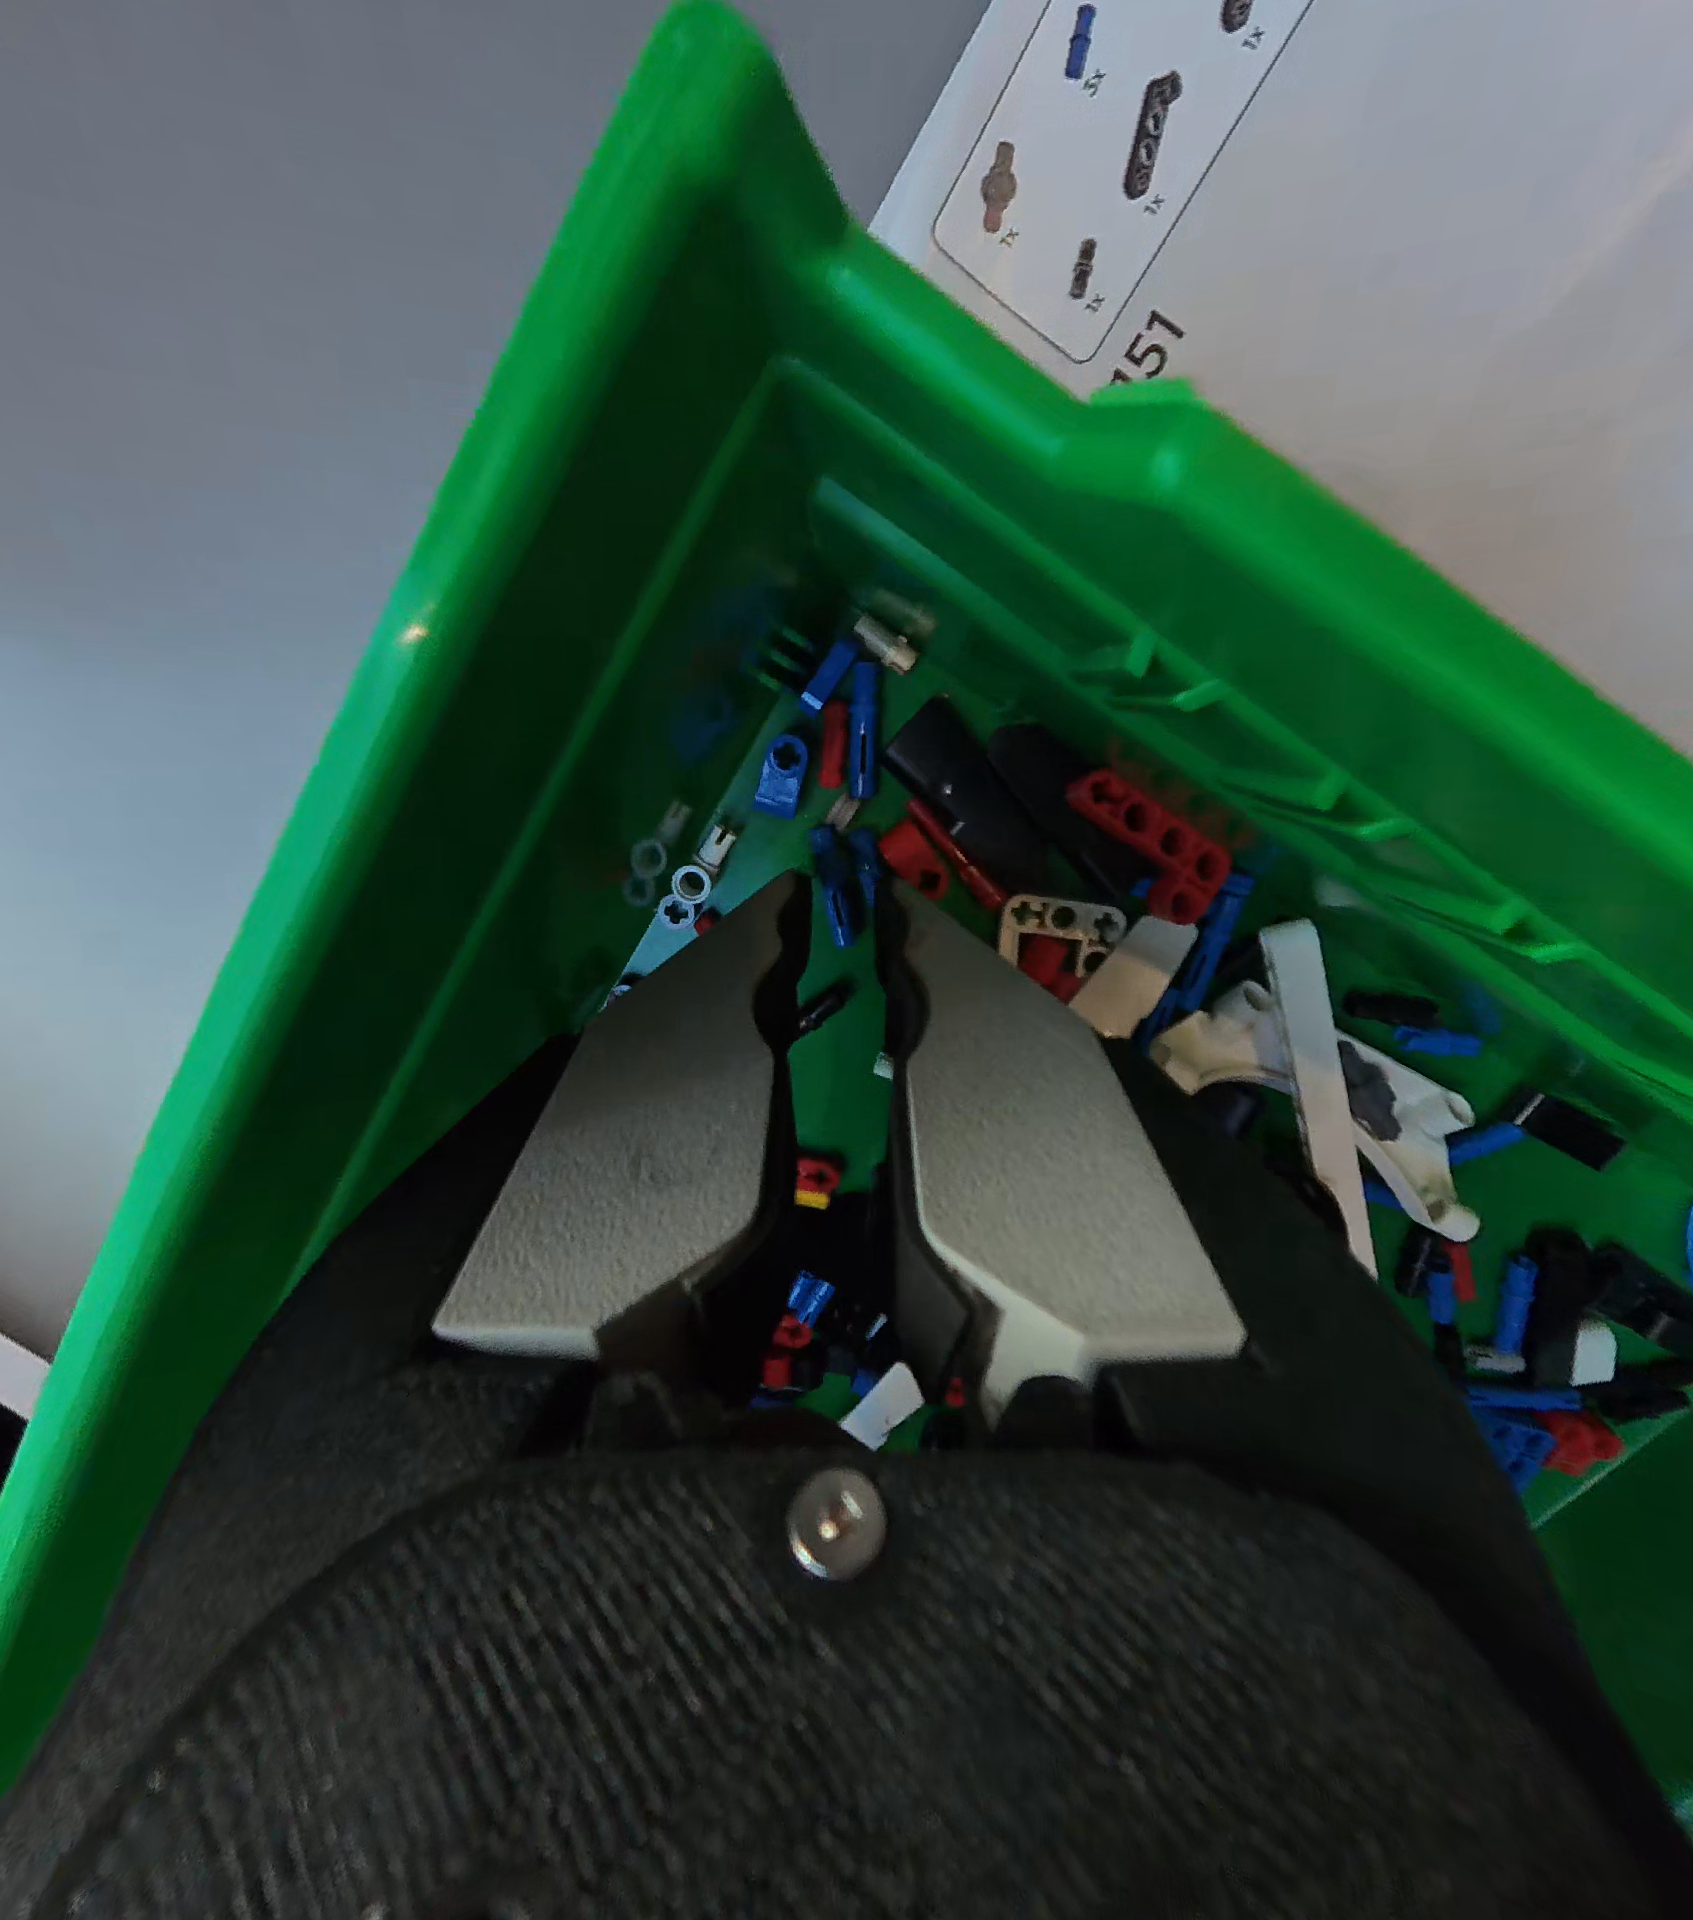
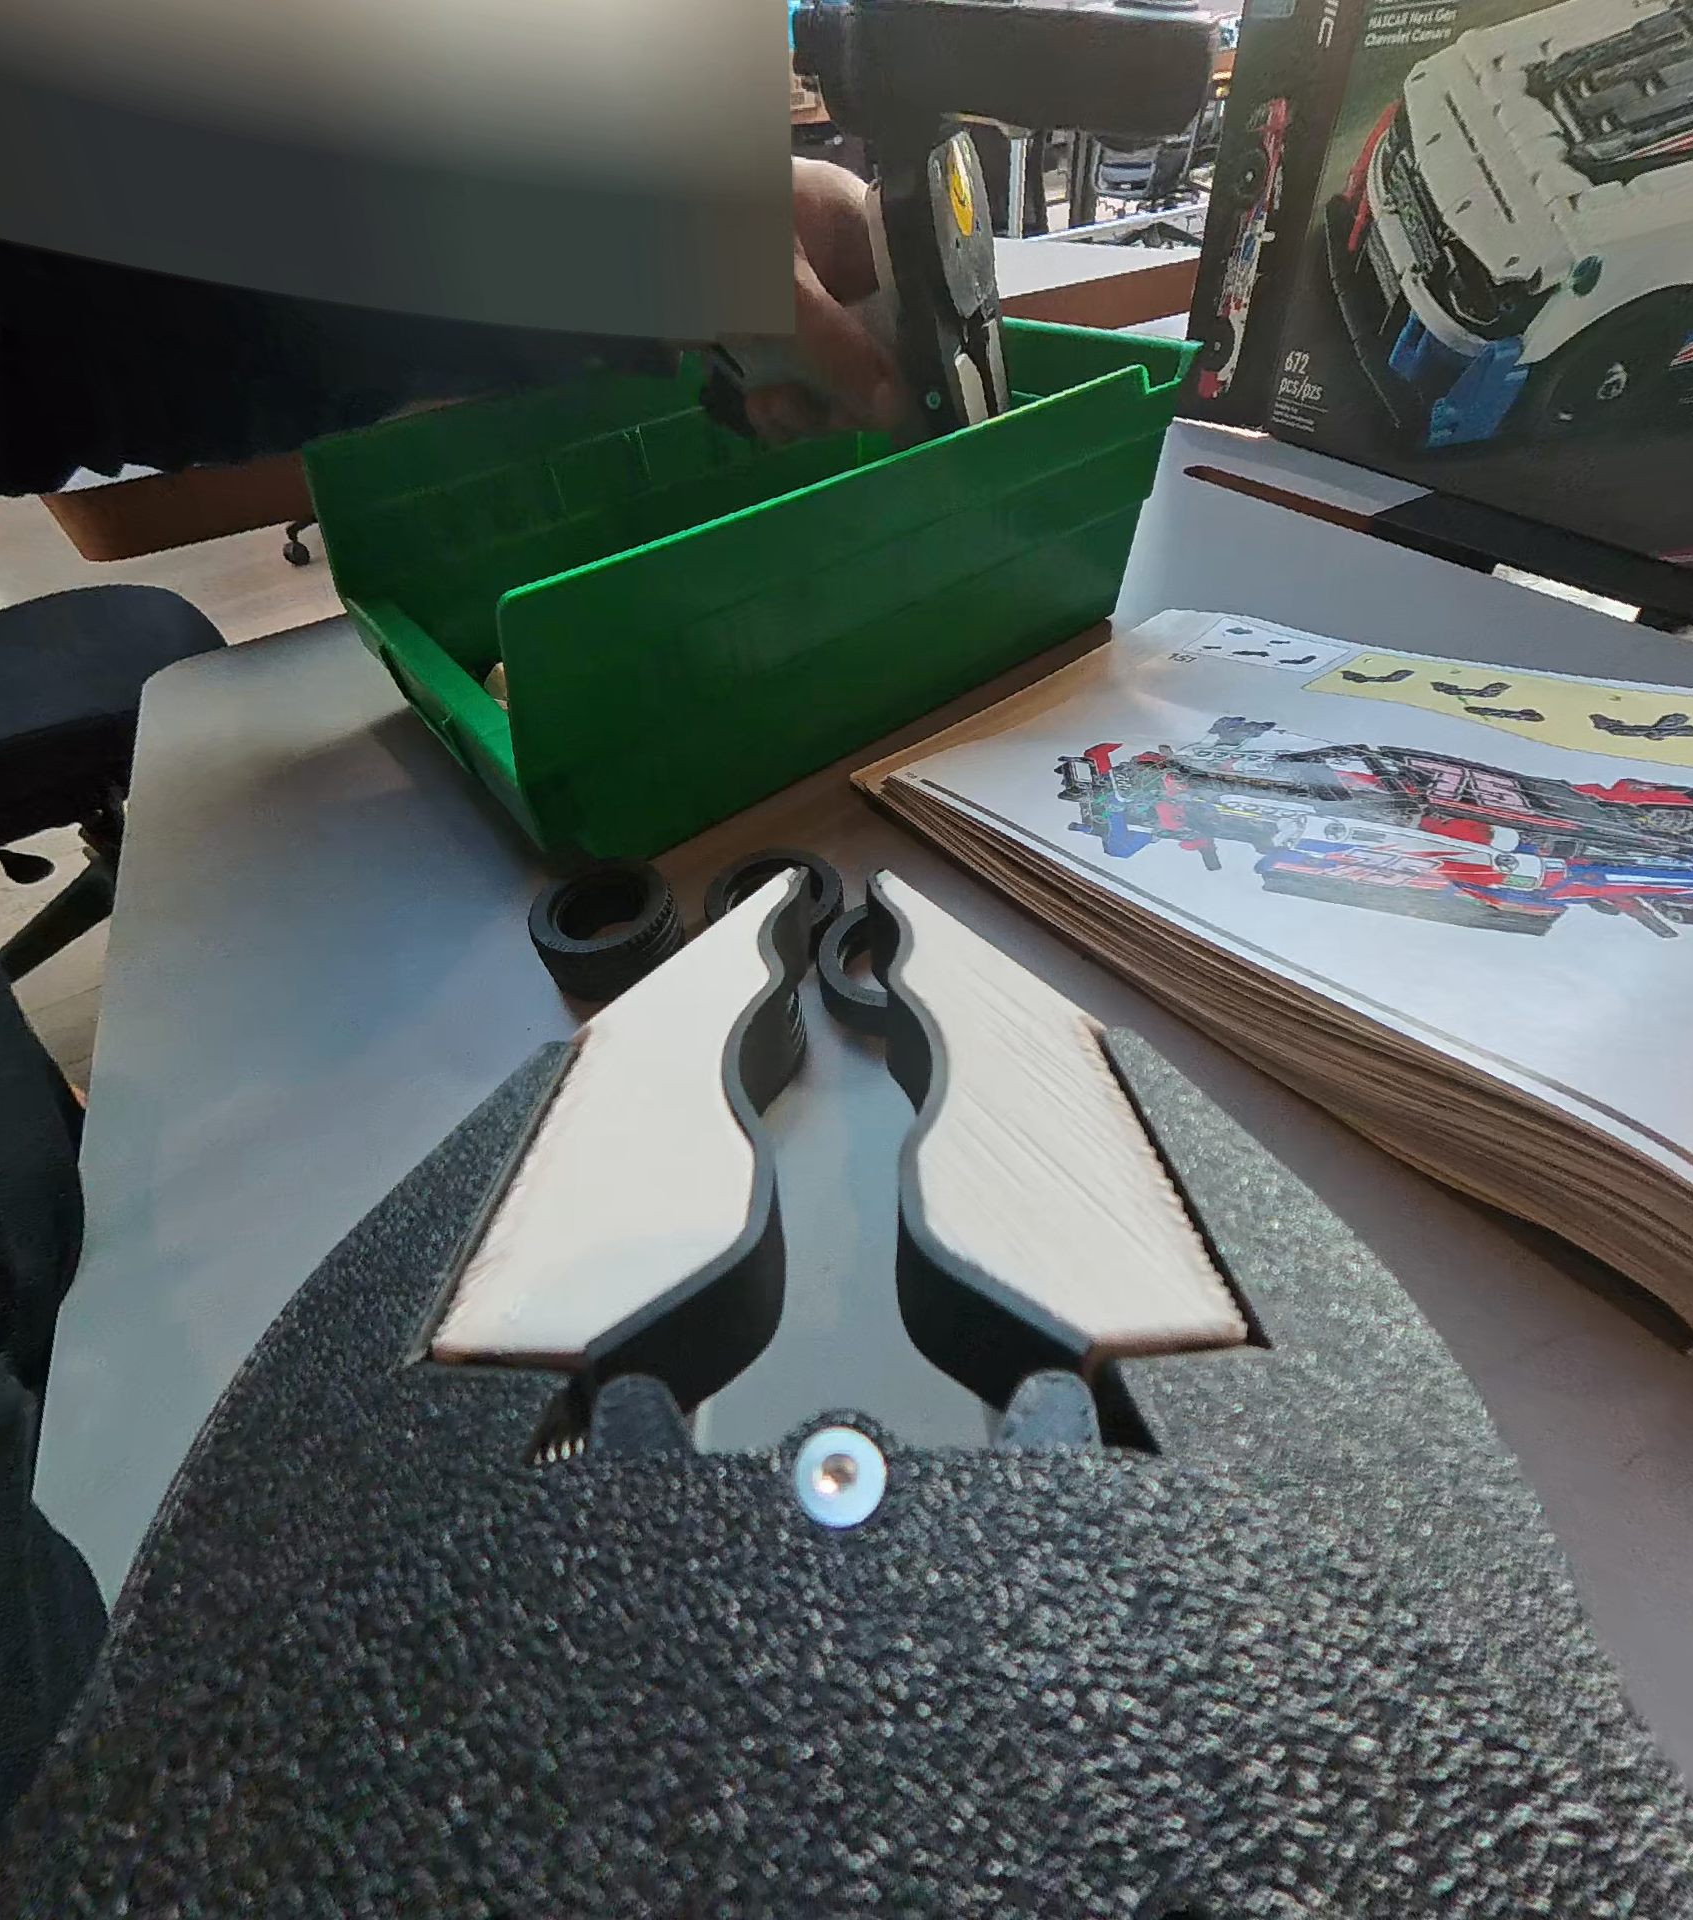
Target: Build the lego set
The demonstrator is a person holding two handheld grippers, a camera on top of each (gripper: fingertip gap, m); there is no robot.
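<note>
Still parts-hunting: left gripper point(image 1: 847, 894) slightly apart, empty over blue pins point(image 1: 847, 883) at the bin's point(image 1: 551, 623) 12 o'clock; right gripper point(image 2: 834, 885) parted by loose tires point(image 2: 605, 930).

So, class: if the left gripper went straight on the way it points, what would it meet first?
Probably the blue pins lying just beyond the left gripper's tips on the green bin floor, though depth is unclear.

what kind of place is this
Probably an office or shared workroom, with a desk set up for building: a green bin of loose lego parts, an open instruction booklet, and wheeled office chairs around further desks behind.
</note>
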